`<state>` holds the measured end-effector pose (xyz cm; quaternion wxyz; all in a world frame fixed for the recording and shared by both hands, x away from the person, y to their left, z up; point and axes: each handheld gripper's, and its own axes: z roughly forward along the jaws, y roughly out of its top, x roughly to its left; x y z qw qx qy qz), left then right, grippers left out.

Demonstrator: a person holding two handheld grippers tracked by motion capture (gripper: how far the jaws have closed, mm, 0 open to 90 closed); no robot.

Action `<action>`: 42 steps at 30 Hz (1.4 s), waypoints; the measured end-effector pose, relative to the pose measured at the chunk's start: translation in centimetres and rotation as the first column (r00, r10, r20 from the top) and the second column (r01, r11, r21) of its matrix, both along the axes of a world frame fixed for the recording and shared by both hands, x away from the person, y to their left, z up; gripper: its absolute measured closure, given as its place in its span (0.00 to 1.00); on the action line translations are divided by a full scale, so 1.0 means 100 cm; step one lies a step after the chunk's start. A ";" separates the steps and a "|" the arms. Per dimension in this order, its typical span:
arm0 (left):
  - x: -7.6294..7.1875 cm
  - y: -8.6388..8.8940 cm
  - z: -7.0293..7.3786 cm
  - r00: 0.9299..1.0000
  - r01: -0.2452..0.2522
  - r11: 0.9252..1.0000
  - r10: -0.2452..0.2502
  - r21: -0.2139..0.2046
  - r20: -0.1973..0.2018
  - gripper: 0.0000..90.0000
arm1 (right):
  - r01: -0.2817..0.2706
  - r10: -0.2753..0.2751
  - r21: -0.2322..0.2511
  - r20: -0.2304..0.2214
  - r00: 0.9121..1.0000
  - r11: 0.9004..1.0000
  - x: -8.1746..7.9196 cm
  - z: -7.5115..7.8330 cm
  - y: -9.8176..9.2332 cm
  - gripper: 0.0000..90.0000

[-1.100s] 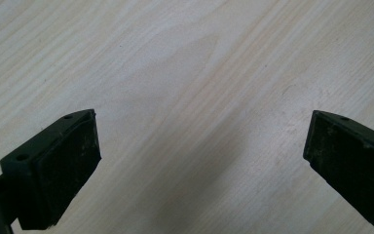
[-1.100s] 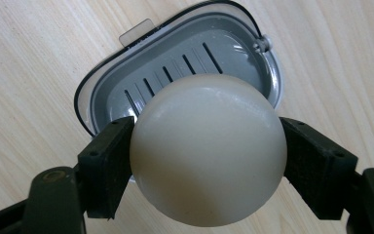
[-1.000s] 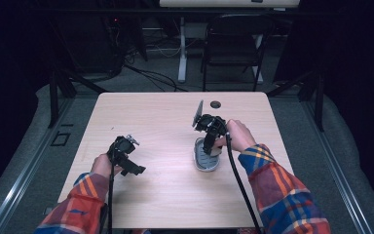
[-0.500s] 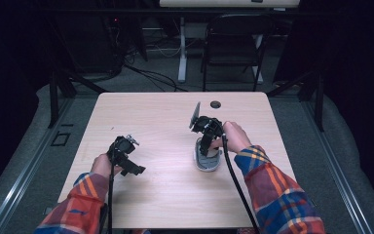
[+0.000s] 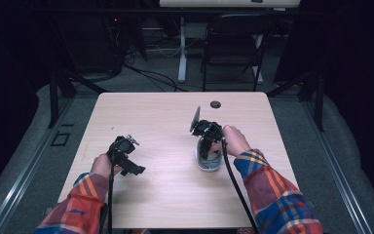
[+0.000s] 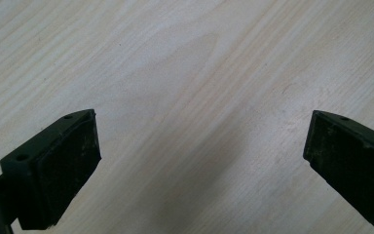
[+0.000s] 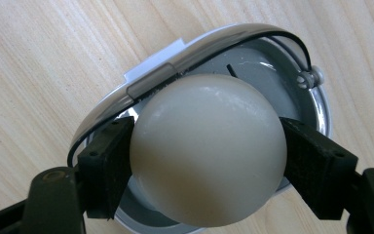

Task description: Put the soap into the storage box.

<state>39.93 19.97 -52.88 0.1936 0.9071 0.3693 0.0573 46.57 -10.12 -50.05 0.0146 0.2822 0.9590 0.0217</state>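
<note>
high view above your side, looking forward and down over the whole table [image 5: 165, 190]; left gripper view close on bare tabletop, facing down; right gripper view very close on the egg [image 7: 207, 151] above its holder [image 7: 199, 46], shared with high view

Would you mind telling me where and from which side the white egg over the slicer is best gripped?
Grip the egg across its widest middle, coming from above, as the right gripper does: its pads press on opposite flanks. The smooth, rounded shell would likely slip if held nearer an end, and the egg slicer beneath blocks a lower approach.

One egg [image 7: 207, 148], one slicer [image 7: 253, 48], two grippers [image 5: 204, 148] [image 5: 126, 163]
</note>
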 end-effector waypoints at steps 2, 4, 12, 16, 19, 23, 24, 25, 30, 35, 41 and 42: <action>0.000 0.000 0.000 1.000 0.000 1.000 0.000 -0.001 0.000 0.00 | 0.006 -0.006 0.002 0.003 1.000 1.000 0.000 0.000 -0.001 0.27; 0.000 0.000 0.000 1.000 0.001 1.000 -0.001 0.000 0.000 0.00 | 0.006 -0.006 0.002 0.004 1.000 1.000 0.000 0.000 -0.001 0.27; 0.000 0.000 0.000 1.000 0.001 1.000 -0.001 0.000 0.000 0.00 | 0.027 -0.027 0.010 0.005 1.000 1.000 0.000 -0.002 -0.006 0.26; 0.000 0.000 0.000 1.000 0.002 1.000 -0.002 0.001 -0.001 0.00 | 0.036 -0.036 0.020 0.000 0.999 0.999 0.000 -0.002 -0.009 0.26; 0.000 0.000 0.000 1.000 0.001 1.000 -0.001 0.001 -0.002 0.00 | 0.039 -0.039 0.030 0.002 0.999 0.999 -0.001 -0.001 -0.011 0.26; 0.000 -0.001 0.000 1.000 0.002 1.000 -0.002 0.002 -0.002 0.00 | 0.036 -0.036 0.037 0.012 0.999 0.999 -0.002 0.003 -0.012 0.24; 0.000 -0.001 0.000 1.000 0.002 1.000 -0.002 0.002 -0.002 0.00 | 0.035 -0.036 0.042 0.014 0.999 0.999 -0.003 0.004 -0.013 0.23; 0.000 -0.001 0.000 1.000 0.002 1.000 -0.002 0.002 -0.002 0.00 | 0.035 -0.036 0.042 0.014 0.999 0.999 -0.003 0.004 -0.013 0.23; 0.000 -0.001 -0.001 1.000 0.000 1.000 0.000 0.000 -0.004 0.00 | 0.043 -0.044 0.048 0.014 0.999 0.998 -0.004 0.008 -0.016 0.21; 0.000 -0.001 -0.001 1.000 0.001 1.000 -0.001 0.002 -0.005 0.00 | 0.035 -0.038 0.076 0.043 0.998 0.996 -0.007 0.013 -0.019 0.19; -0.001 -0.001 -0.001 1.000 0.001 1.000 -0.001 0.002 -0.006 0.00 | 0.045 -0.050 0.095 0.056 0.997 0.994 -0.010 0.020 -0.025 0.16; 0.000 -0.001 -0.001 1.000 0.002 1.000 -0.002 0.002 -0.007 0.00 | 0.042 -0.048 0.093 0.063 0.997 0.995 -0.011 0.022 -0.026 0.16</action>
